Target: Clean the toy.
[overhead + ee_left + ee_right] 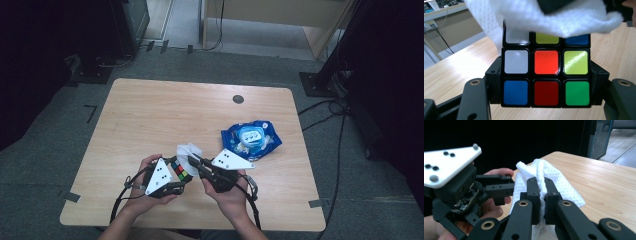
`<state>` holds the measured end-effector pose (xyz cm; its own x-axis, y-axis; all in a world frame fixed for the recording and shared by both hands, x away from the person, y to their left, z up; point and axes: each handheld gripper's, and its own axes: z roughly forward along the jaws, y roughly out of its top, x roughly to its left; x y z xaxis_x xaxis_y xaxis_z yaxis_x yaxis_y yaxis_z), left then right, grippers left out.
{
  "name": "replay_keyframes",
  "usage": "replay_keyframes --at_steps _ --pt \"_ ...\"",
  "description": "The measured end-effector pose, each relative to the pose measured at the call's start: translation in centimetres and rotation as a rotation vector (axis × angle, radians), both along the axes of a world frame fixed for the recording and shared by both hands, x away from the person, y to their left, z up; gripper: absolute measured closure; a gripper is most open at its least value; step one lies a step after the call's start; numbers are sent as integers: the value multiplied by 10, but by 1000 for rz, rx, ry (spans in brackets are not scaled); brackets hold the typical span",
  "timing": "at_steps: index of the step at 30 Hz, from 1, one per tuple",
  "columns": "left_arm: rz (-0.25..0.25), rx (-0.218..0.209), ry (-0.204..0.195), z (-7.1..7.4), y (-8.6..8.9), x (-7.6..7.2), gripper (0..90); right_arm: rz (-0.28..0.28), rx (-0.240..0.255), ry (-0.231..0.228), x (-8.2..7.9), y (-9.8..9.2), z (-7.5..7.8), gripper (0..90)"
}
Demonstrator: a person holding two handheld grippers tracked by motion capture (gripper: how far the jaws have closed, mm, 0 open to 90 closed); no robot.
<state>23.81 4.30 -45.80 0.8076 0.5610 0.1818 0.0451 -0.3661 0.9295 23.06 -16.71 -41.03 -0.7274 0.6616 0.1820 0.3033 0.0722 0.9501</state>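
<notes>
Cube (546, 72) sits closest, clamped by its sides in the left hand-held gripper (176, 176) above the tabletop's (150, 115) near edge; the right hand-held gripper (542, 195), jaws pinched narrow on the white wipe (564, 185), drapes it over the cube's top row. Risks: side-only grip, so wiping pressure could twist the cube loose; the thin pinch could let the wipe slip. Blue wipe pack (252, 138) lies well apart.

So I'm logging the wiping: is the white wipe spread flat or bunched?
Bunched: the right tongs pinch the white wipe into folds, draped over the cube.

Blue wipes pack (251, 138) on wooden table (150, 115)
</notes>
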Motion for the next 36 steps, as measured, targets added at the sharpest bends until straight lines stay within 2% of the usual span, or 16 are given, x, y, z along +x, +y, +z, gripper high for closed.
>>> replay_keyframes --at_steps 10,19,25,28,30,33,36 --pt "2 4 -9 1 1 -1 339 -12 21 10 1 -2 -4 867" --pt "-7 -1 -18 3 2 -2 340 -25 52 48 7 -7 -10 863" --pt "-7 -8 -29 4 2 -3 340 -40 45 50 10 -9 -13 860" --pt "-9 -10 -35 6 4 -4 341 -54 51 69 14 -14 -16 860" --pt "-7 -8 -38 6 4 -4 341 -64 46 81 16 -15 -20 860" --pt "-9 -18 -39 7 5 -4 341 -96 -13 73 20 -17 -28 859" --pt "-17 -54 -36 12 8 -4 341 -106 -81 118 29 -18 -44 858"
